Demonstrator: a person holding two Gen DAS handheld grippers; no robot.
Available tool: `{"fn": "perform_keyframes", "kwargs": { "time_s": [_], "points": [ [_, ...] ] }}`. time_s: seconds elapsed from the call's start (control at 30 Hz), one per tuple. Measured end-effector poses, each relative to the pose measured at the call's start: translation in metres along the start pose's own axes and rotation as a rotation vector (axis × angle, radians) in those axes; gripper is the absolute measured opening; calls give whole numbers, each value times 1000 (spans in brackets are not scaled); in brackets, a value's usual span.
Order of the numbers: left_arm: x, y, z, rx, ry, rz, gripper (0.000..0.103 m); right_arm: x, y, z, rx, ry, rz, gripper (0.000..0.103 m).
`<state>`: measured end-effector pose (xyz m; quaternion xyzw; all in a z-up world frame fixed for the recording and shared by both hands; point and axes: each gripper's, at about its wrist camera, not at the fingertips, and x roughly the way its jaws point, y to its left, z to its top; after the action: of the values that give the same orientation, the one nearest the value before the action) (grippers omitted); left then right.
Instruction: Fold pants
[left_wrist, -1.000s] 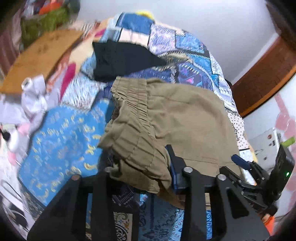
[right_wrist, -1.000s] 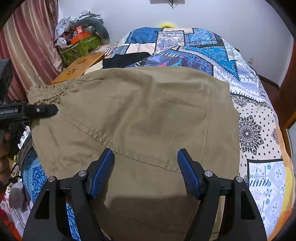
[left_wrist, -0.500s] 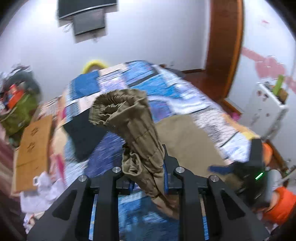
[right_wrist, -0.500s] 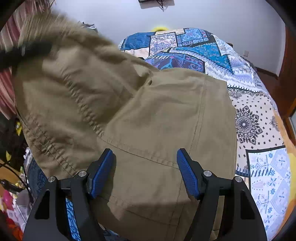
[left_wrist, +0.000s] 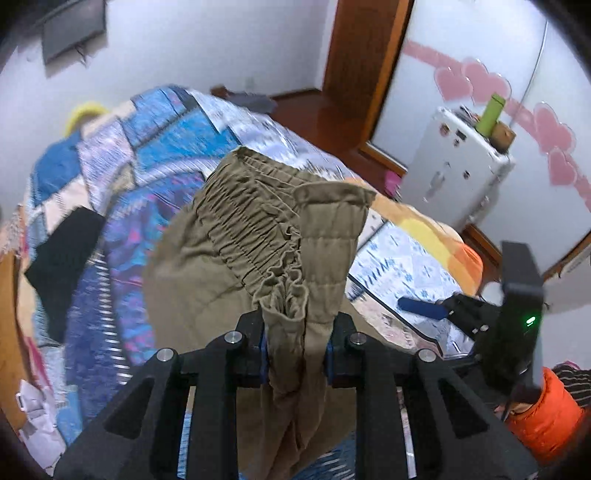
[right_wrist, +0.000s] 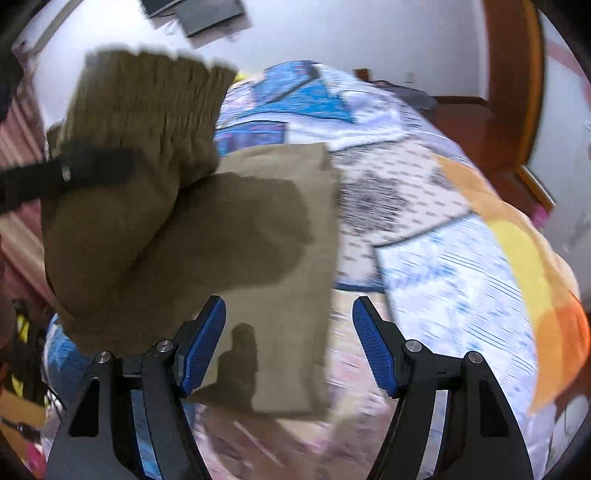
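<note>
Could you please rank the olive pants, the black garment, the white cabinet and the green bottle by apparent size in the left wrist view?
1. Olive pants, inflated by nearness.
2 and 3. Black garment and white cabinet: too alike to rank.
4. Green bottle.

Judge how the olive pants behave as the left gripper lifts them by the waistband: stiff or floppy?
Probably floppy: the pants bunch and droop around the left gripper. Likely light, since one pinch carries the raised part. The elastic waistband gathers, so it may twist; the open right gripper holds nothing.
</note>
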<state>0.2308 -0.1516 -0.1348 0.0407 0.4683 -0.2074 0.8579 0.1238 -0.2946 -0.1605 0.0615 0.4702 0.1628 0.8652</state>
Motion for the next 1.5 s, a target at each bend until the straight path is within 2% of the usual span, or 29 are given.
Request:
{"fn": "perform_keyframes", "kwargs": {
  "time_s": [0.07,0.13,0.2,0.3,0.4,0.5,0.63,0.73,0.83,0.87,0.93,1.0,1.07,1.2,1.33,1.43,1.5],
  "points": [
    [12,-6,-4,8,45,-17,28,-4,-9,-6,26,4,-12,67],
    [23,-11,-8,17,101,-45,49,-5,-13,-10,39,9,-14,67],
    [31,-13,-12,12,149,-82,57,-6,-13,-15,38,9,-21,68],
    [29,-13,-18,41,160,-86,58,-6,-12,-21,29,9,-28,69],
    [18,-6,-19,77,124,-76,60,-3,-12,-21,31,11,-21,69],
    [11,16,-9,63,79,-1,61,-1,-10,-20,34,8,-16,69],
    [21,56,12,27,57,110,69,0,-10,-20,48,5,-11,69],
    [51,90,27,-9,114,169,69,1,-9,-20,55,6,-14,69],
    [88,107,30,-20,201,179,71,-1,-10,-23,63,7,-21,69],
    [103,113,29,-22,231,191,75,-1,-11,-23,67,8,-24,69],
    [117,120,24,-18,241,218,94,-3,-13,-23,74,6,-35,69],
    [119,123,16,21,185,266,103,-6,-13,-23,79,3,-42,69],
    [114,126,5,68,152,314,103,-8,-14,-22,78,-3,-50,69],
    [94,143,-11,25,147,348,103,-9,-12,-17,62,-10,-62,69],
    [70,161,-35,-8,148,437,103,-11,-4,-8,45,-34,-32,69],
    [48,182,-54,-90,151,405,103,-13,6,-3,24,-61,-13,69],
    [38,186,-57,-102,151,400,96,-12,10,-2,19,-67,-3,69]
  ]
}}
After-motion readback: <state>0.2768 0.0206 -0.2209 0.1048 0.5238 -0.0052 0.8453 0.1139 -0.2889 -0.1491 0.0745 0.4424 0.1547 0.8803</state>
